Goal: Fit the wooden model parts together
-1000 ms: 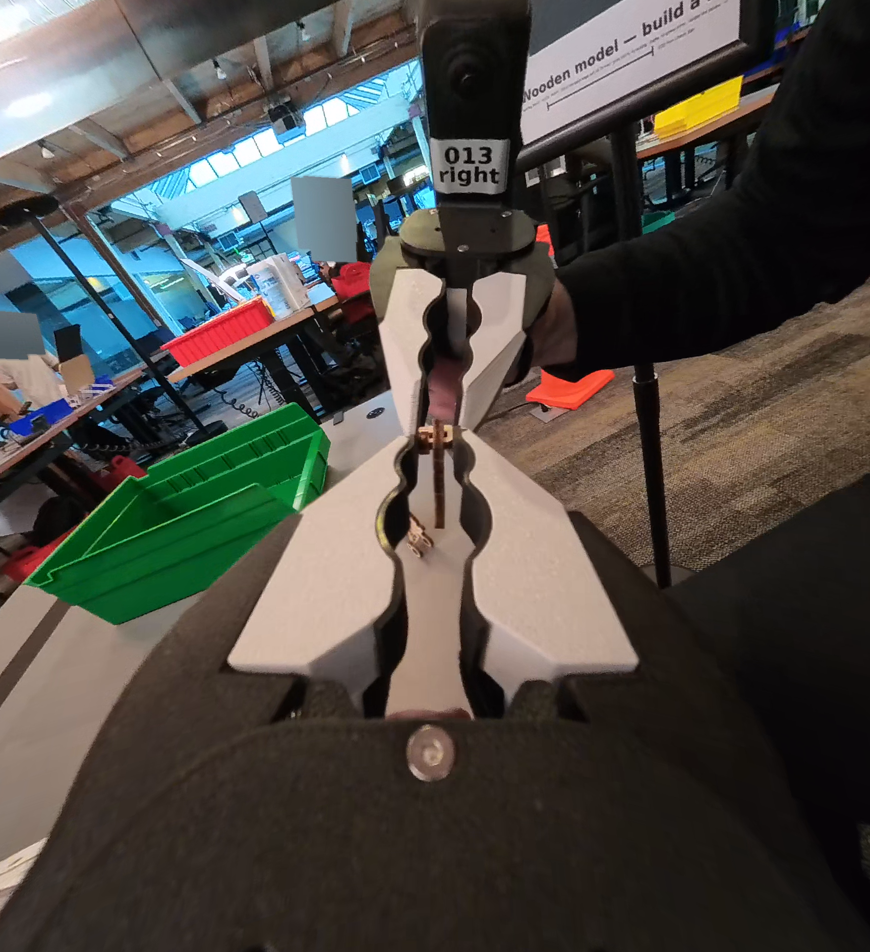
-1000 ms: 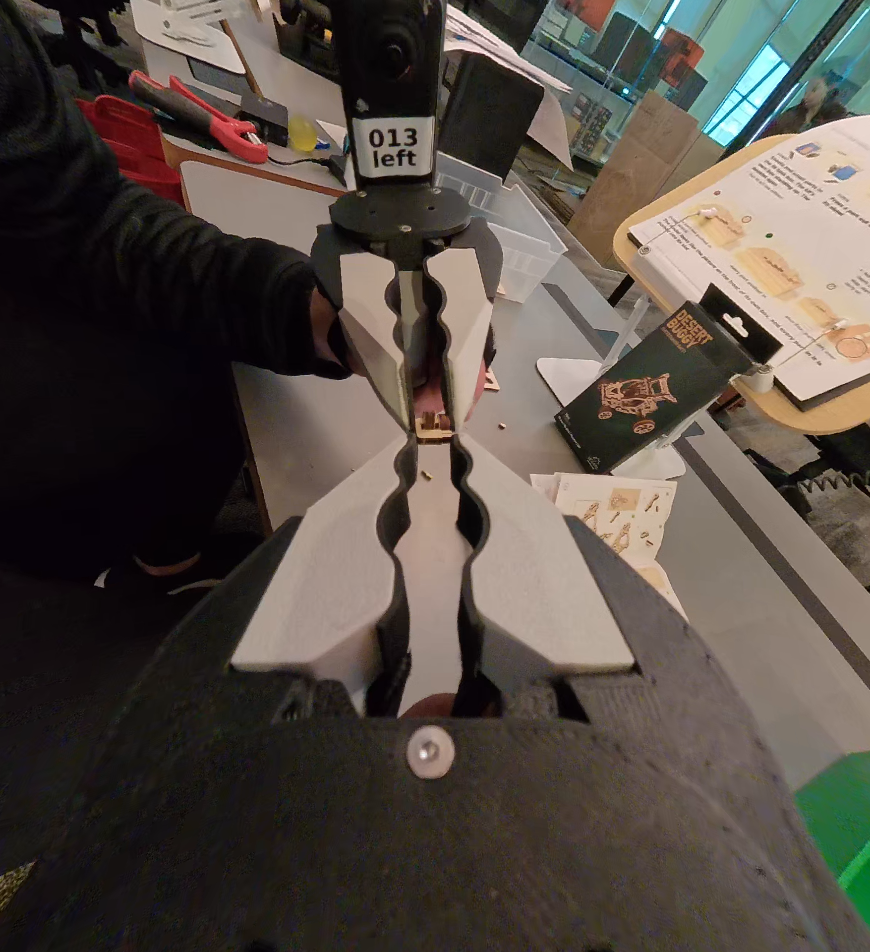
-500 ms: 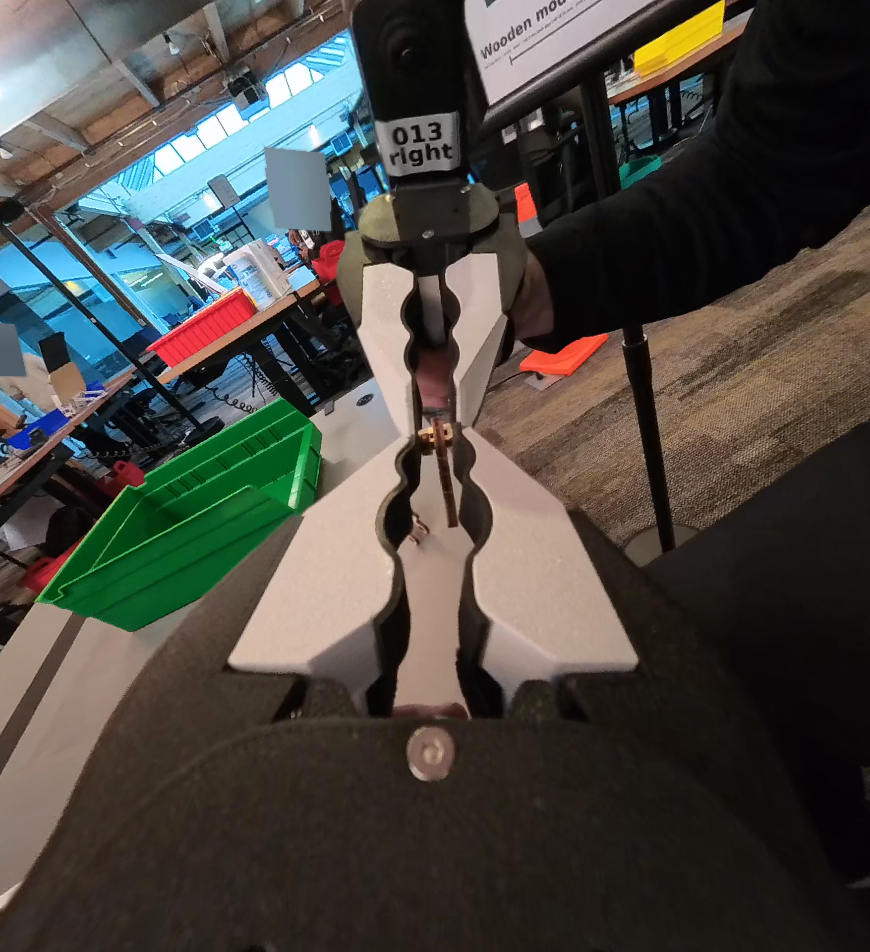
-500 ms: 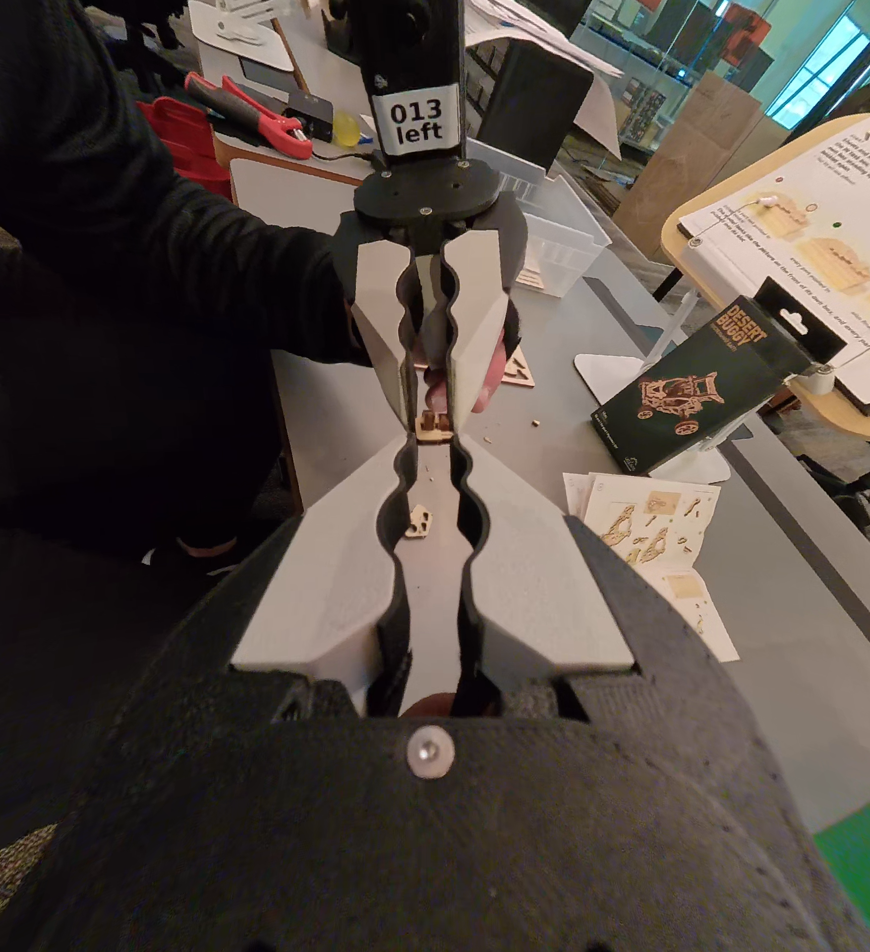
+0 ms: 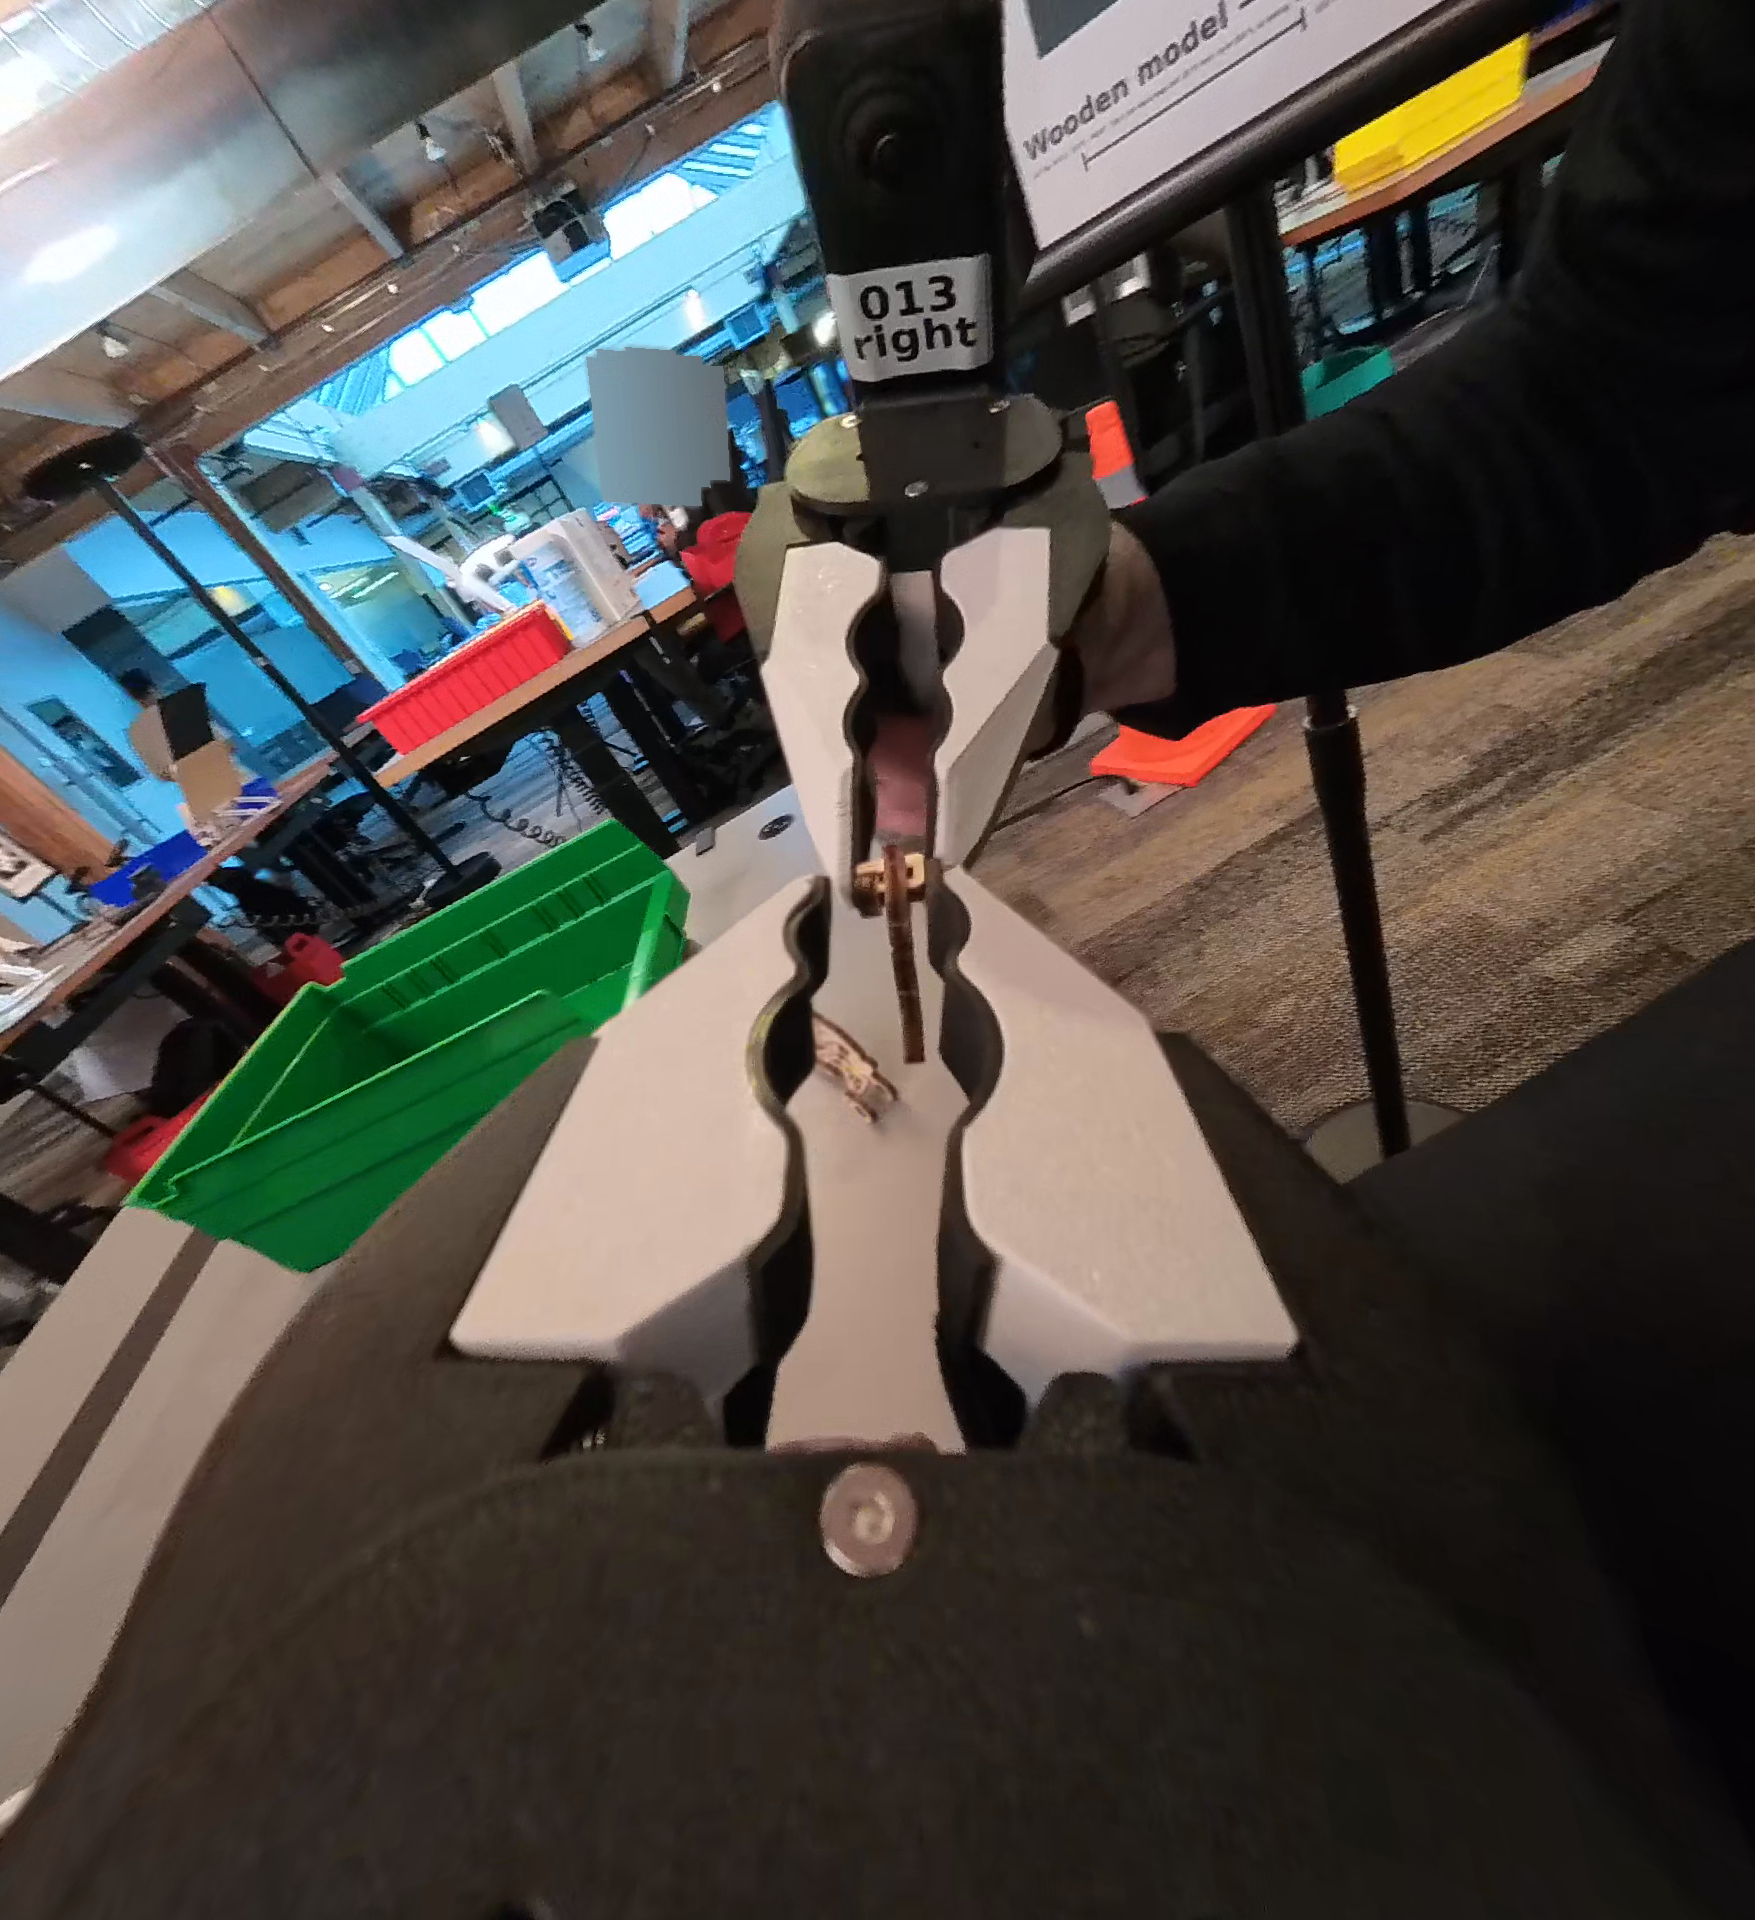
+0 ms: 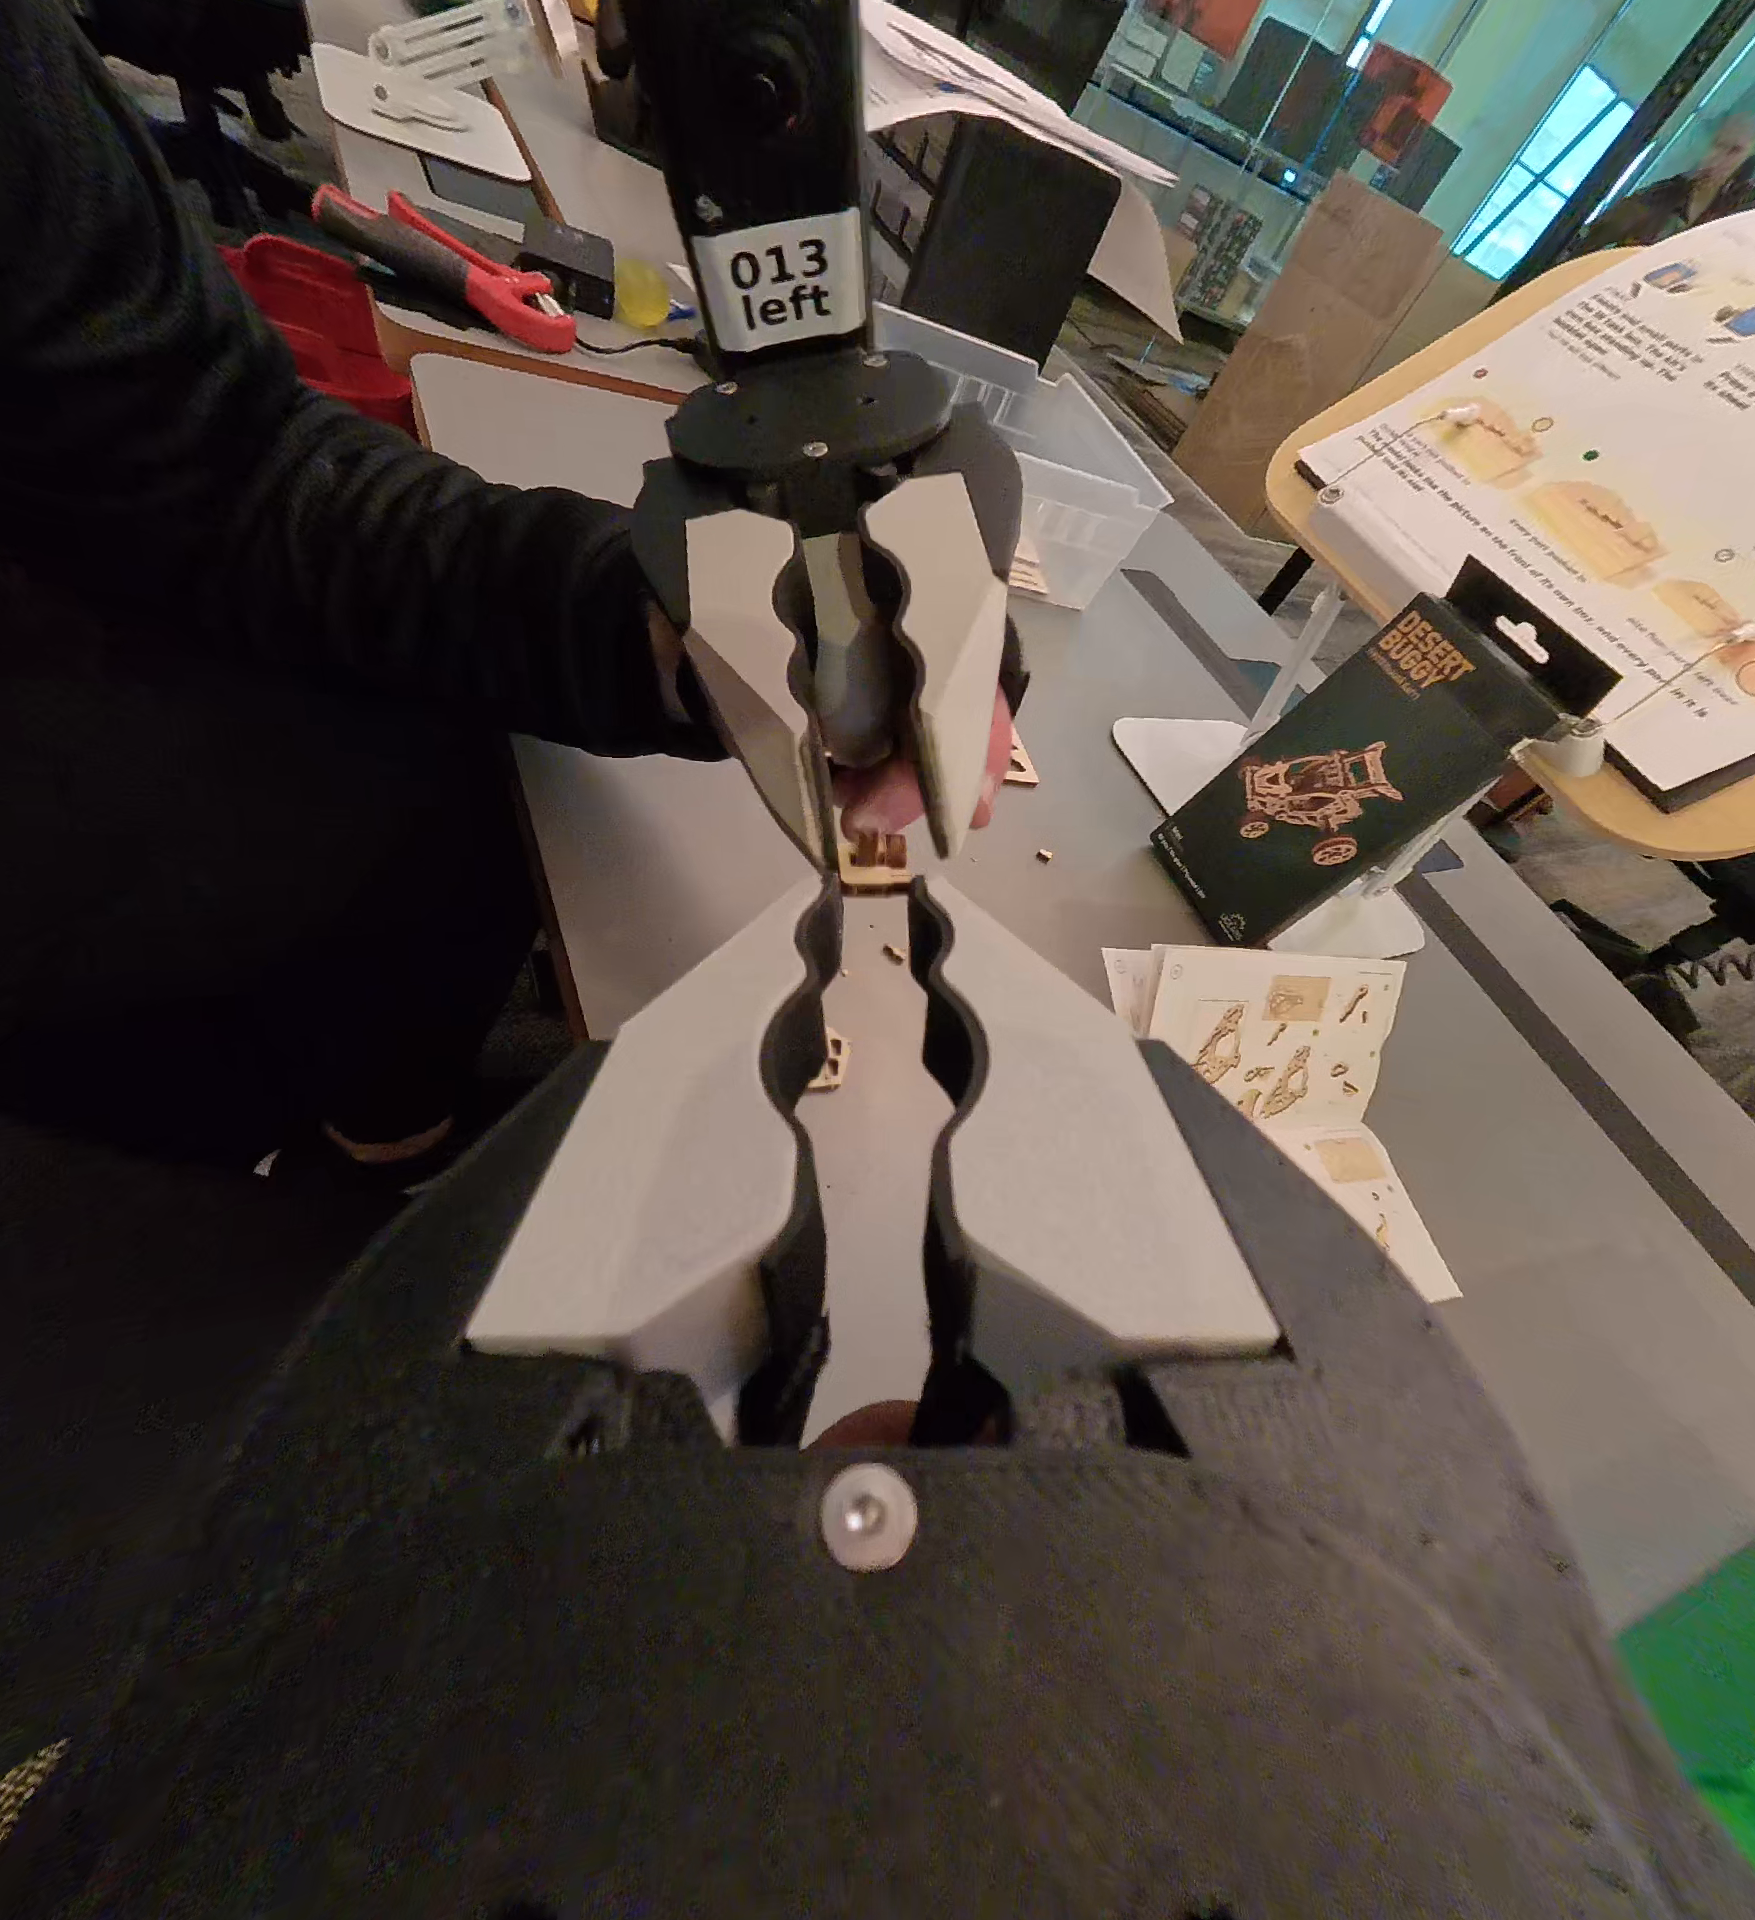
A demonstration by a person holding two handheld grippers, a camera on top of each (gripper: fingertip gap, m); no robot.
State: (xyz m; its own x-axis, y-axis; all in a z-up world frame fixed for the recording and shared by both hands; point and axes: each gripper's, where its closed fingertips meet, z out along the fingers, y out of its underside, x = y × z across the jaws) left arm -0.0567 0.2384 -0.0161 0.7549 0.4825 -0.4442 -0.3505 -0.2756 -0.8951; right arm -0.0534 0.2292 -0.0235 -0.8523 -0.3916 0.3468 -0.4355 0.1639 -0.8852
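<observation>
Above the grey bench (image 6: 1060, 831), close to its edge on the person's side, the two handheld grippers meet tip to tip. The right gripper (image 6: 875, 896) has its jaws clamped on a small light wooden part (image 6: 868, 871), both pads pressing its sides. In the left wrist view a thin dark wooden strip (image 5: 906, 977) stands edge-on through that part and hangs down from it. The left gripper (image 5: 881, 891) brackets the same part with its jaws apart: one pad lies close beside the strip, while a sliver of space shows between the other pad and the wood. A loose wooden piece (image 6: 828, 1070) lies flat on the bench below the tips. Printed part sheets (image 6: 1268, 1029) and a dark box (image 6: 1372, 769) sit nearer the opposite edge, and a green bin (image 5: 416, 1049) stands toward a far end.
</observation>
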